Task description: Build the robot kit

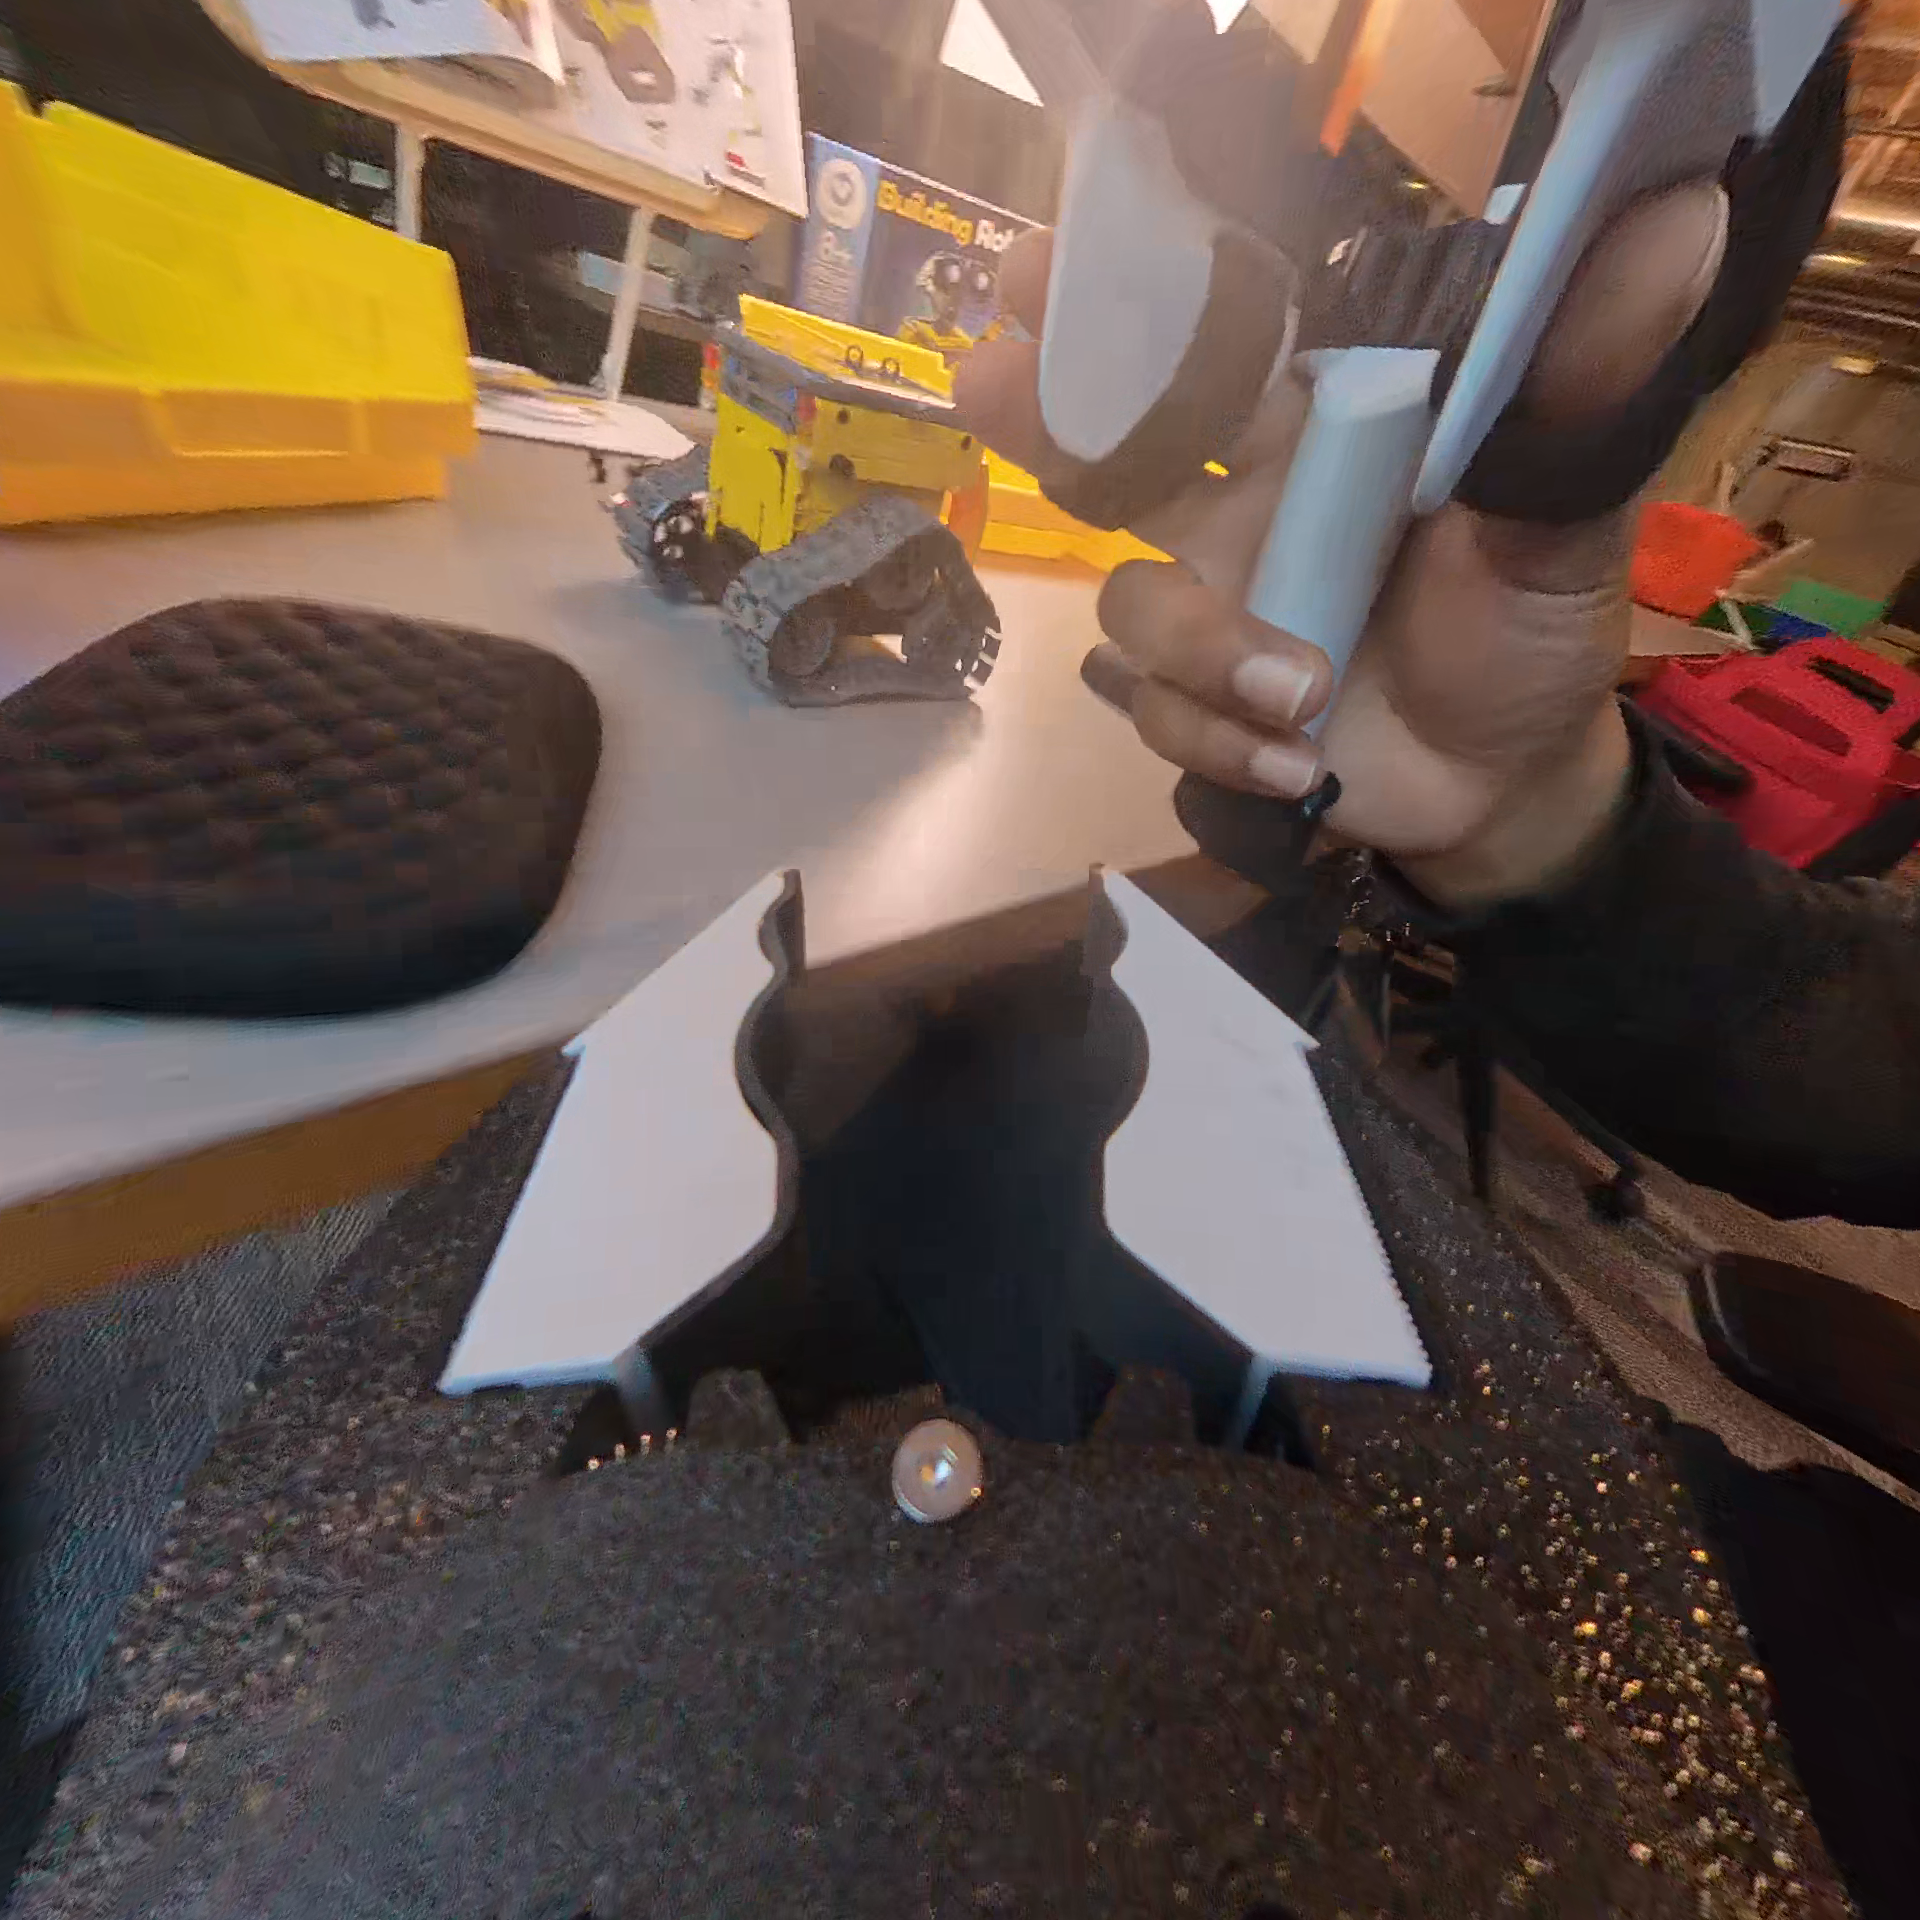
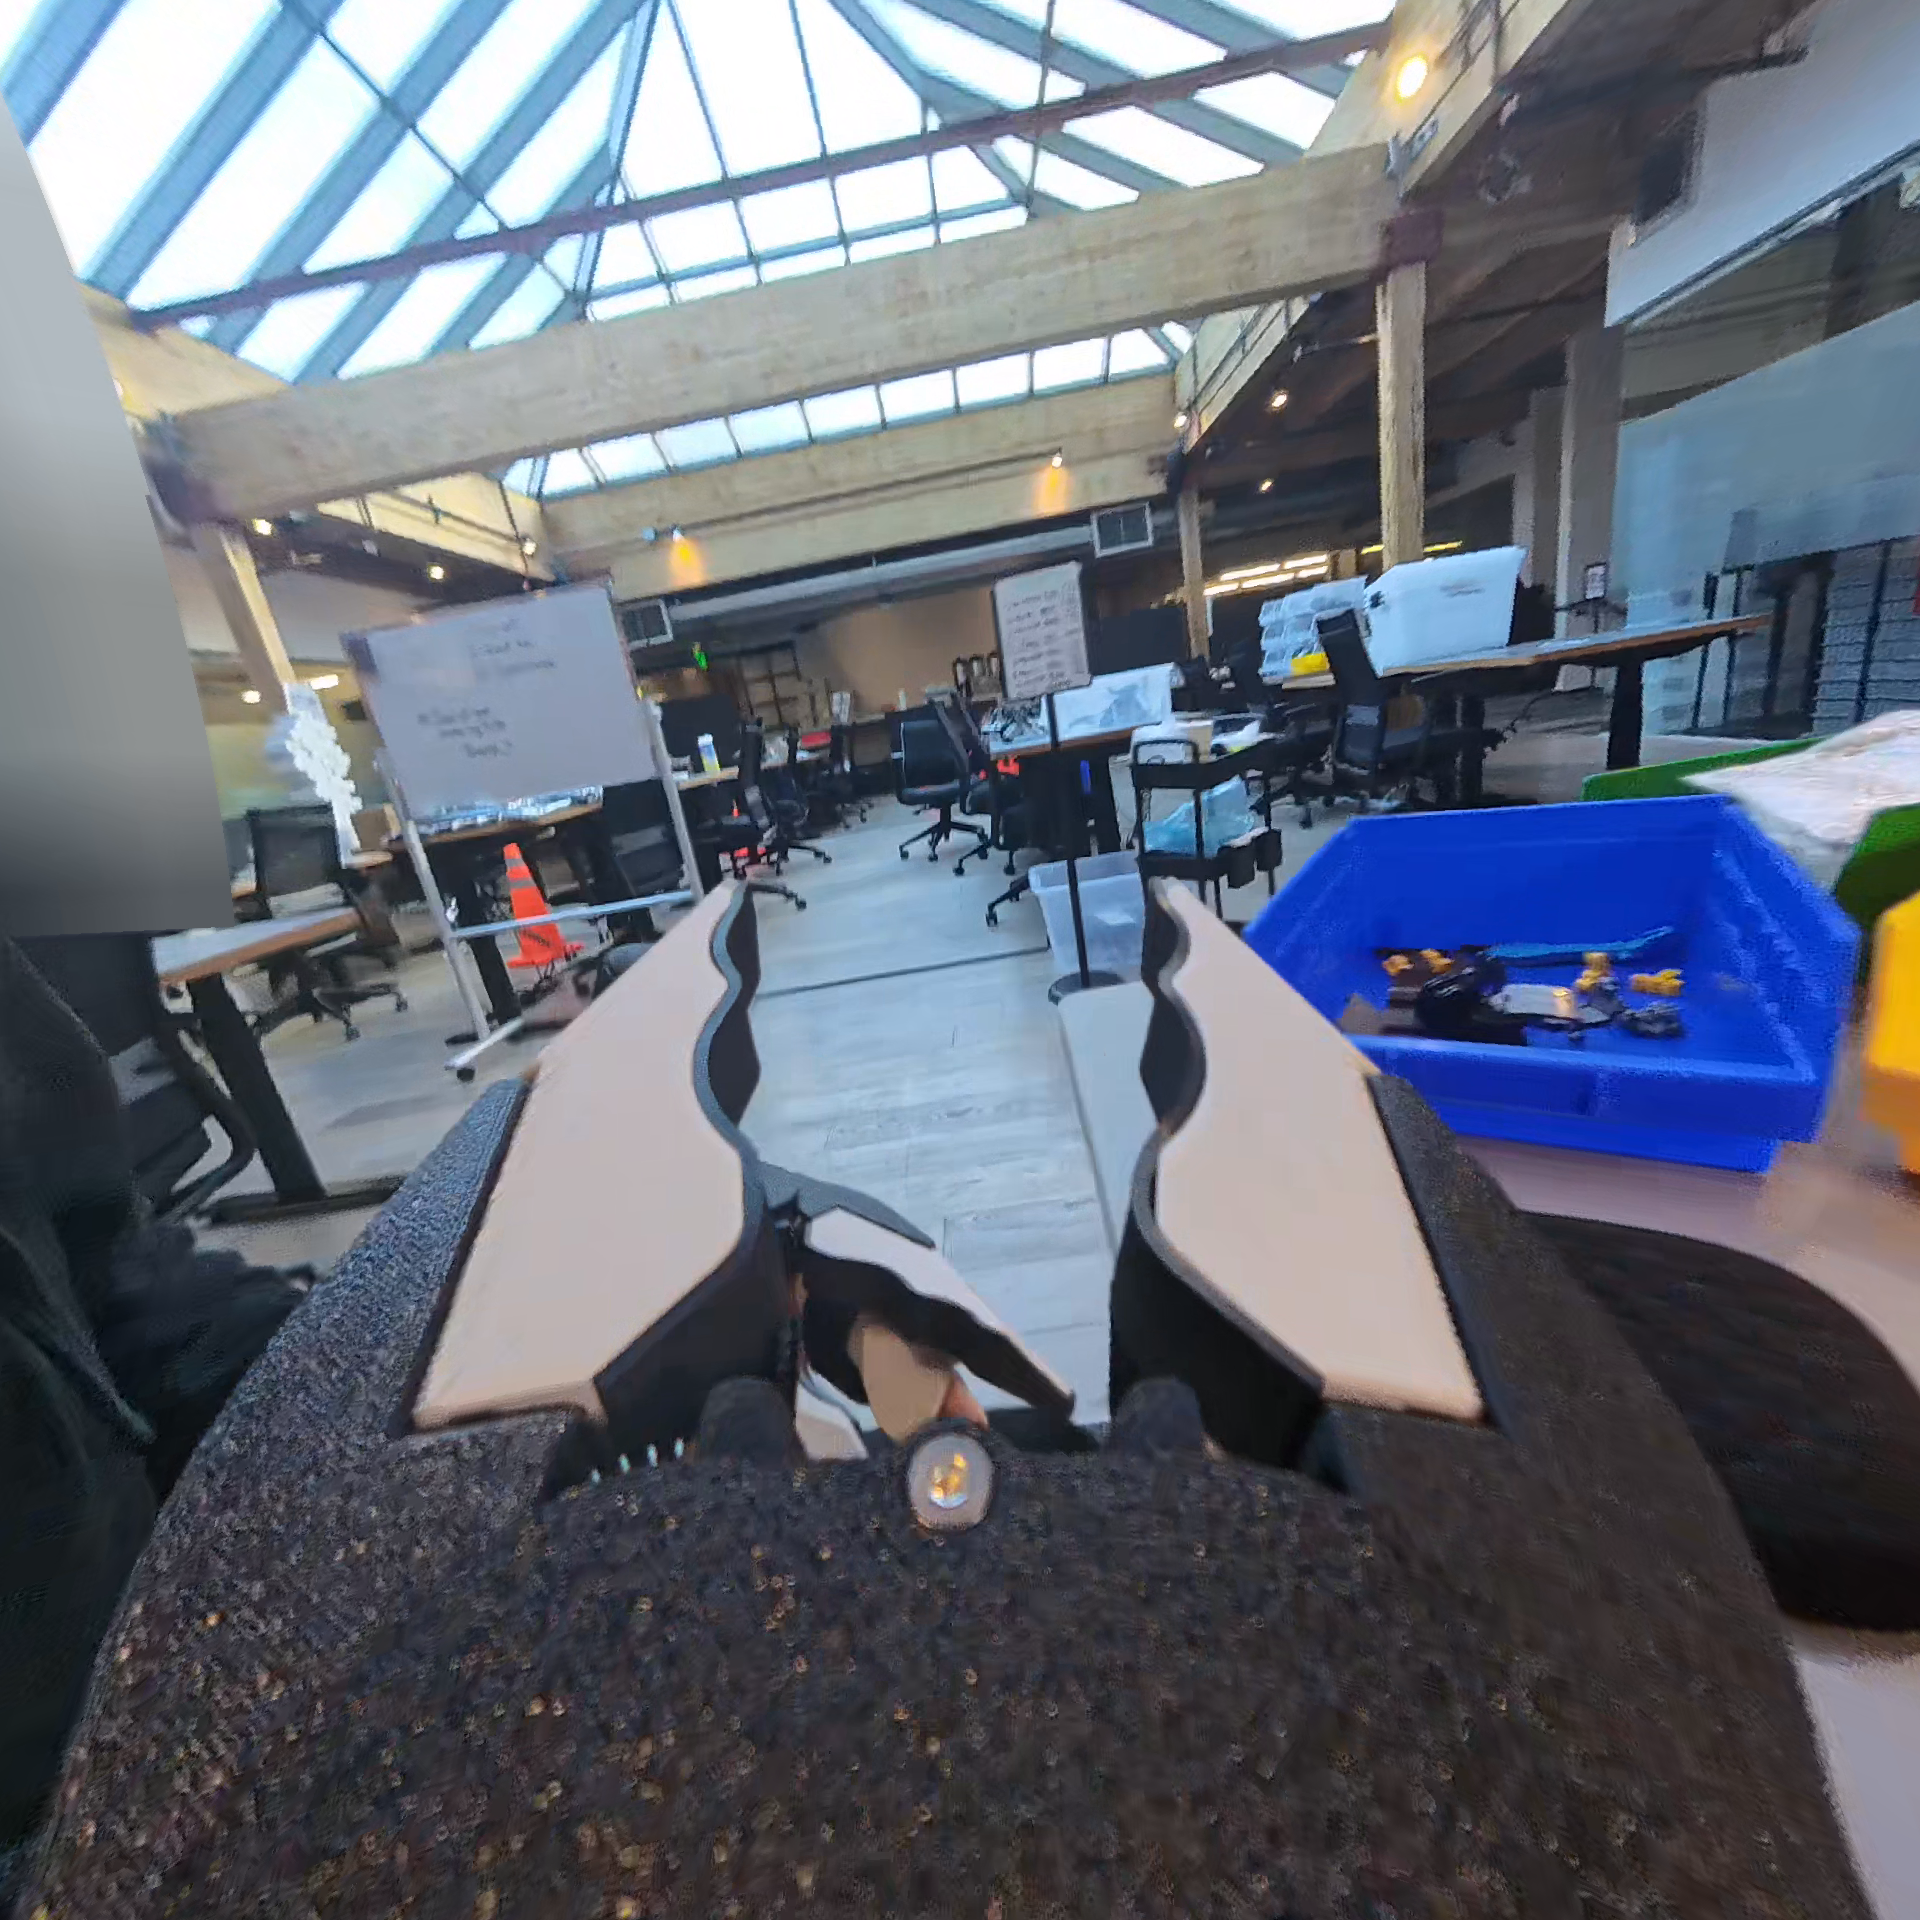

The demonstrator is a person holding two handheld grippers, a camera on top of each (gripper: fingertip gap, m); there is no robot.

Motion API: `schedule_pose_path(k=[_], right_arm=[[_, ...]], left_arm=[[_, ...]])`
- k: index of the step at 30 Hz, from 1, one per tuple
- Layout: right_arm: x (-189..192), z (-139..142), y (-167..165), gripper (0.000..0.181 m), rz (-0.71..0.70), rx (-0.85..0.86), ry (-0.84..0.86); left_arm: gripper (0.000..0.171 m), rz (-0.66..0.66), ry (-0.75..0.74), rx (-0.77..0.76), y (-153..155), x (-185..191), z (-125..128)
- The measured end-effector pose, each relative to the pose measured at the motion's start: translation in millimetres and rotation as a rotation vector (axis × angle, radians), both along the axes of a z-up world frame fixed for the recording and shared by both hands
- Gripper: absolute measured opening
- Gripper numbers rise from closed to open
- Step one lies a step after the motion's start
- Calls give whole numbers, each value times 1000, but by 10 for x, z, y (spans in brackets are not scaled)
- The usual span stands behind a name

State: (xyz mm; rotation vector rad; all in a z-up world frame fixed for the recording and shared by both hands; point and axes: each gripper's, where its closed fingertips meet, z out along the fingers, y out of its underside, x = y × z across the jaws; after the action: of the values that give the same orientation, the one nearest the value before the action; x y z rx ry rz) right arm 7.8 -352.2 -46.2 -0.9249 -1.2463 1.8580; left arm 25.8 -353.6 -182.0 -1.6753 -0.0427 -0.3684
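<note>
Left gripper [image 1: 948, 914]: fingers spread wide, nothing between them, touching nothing. It hangs just off the near edge of the grey table [image 1: 727, 790], tips over that edge. Nearest things on the table: black quilted pad [image 1: 260, 800] to the left, yellow tracked toy robot [image 1: 821, 520] further in, yellow bin [image 1: 208, 343] far left.

Right gripper [image 2: 948, 904]: also parted wide and empty, raised and pointing out across the open office floor. Blue bin [image 2: 1558, 1091] with small parts sits on the table to its right, apart from it. In the left wrist view a hand [image 1: 1382, 665] grips its white handle.
</note>
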Motion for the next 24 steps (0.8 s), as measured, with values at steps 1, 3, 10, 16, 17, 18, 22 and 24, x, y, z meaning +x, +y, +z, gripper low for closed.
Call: schedule_pose_path(k=[1,3,10,16,17,18,22,24], right_arm=[[-57,46,191,74,-9,-33,14],[-149,187,548,69,-23,-102,45],[-137,345,1272,66,-336,102,-33],[199,-11,1435,71,-521,227,-127],[197,-54,1428,71,-505,191,-127],[174,-103,1459,71,-505,164,-137],[66,-287,1860,70,-648,237,-200],[61,-294,2048,69,-703,257,-230]], left_arm=[[53,-33,8,21,197,-23,45],[53,-88,33,63,577,-62,187],[48,-75,127,131,1203,-179,575],[43,-81,135,85,1270,-308,499],[42,-97,120,71,1320,-299,449],[42,-114,104,58,1380,-285,405],[44,-96,124,30,1586,-439,373],[45,-90,114,37,1621,-606,514]])
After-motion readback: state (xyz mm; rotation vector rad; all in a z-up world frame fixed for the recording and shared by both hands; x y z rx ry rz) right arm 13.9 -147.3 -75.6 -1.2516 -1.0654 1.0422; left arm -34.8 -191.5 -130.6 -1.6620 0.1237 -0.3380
